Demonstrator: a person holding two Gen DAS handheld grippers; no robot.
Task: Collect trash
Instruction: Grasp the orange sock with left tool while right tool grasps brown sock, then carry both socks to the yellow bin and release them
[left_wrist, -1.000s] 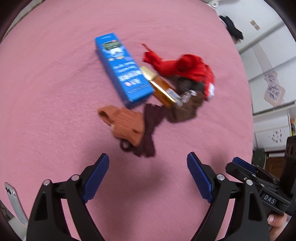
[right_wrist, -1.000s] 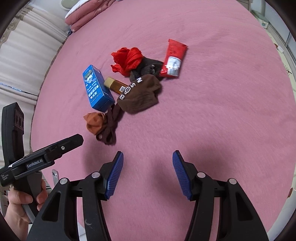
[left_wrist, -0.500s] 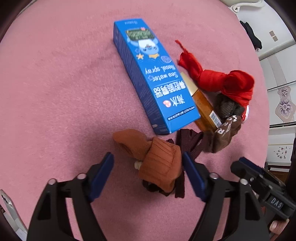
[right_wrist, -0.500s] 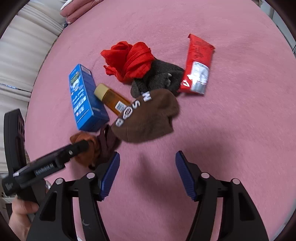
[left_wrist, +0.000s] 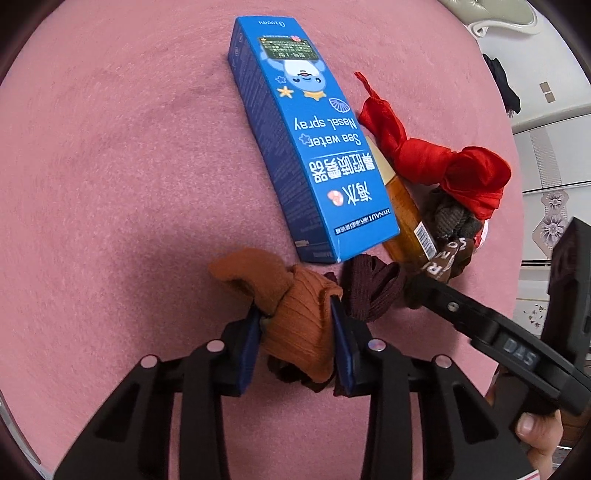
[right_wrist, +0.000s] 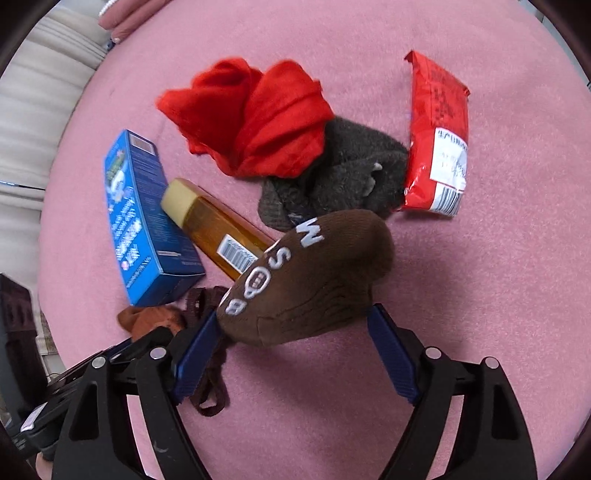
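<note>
A pile lies on a pink bedspread (left_wrist: 110, 184). My left gripper (left_wrist: 295, 339) is shut on an orange sock (left_wrist: 295, 317), with a dark maroon sock (left_wrist: 369, 291) beside it. A blue nasal spray box (left_wrist: 310, 147) lies just beyond, also in the right wrist view (right_wrist: 144, 221). My right gripper (right_wrist: 295, 347) is open, its fingers on either side of a brown sock with white letters (right_wrist: 310, 277). An amber bottle (right_wrist: 218, 229), a red cloth (right_wrist: 255, 118), a grey sock (right_wrist: 343, 173) and a red snack packet (right_wrist: 439, 136) lie further off.
The right gripper's body (left_wrist: 498, 339) crosses the lower right of the left wrist view, close to the pile. White cabinets (left_wrist: 546, 147) stand past the bed's right edge. Beige curtains (right_wrist: 33, 129) and pink pillows (right_wrist: 125, 18) lie beyond the far left.
Both grippers moved forward into the pile. The left gripper went from open to shut on the orange sock. The right gripper's open fingers now straddle the brown sock.
</note>
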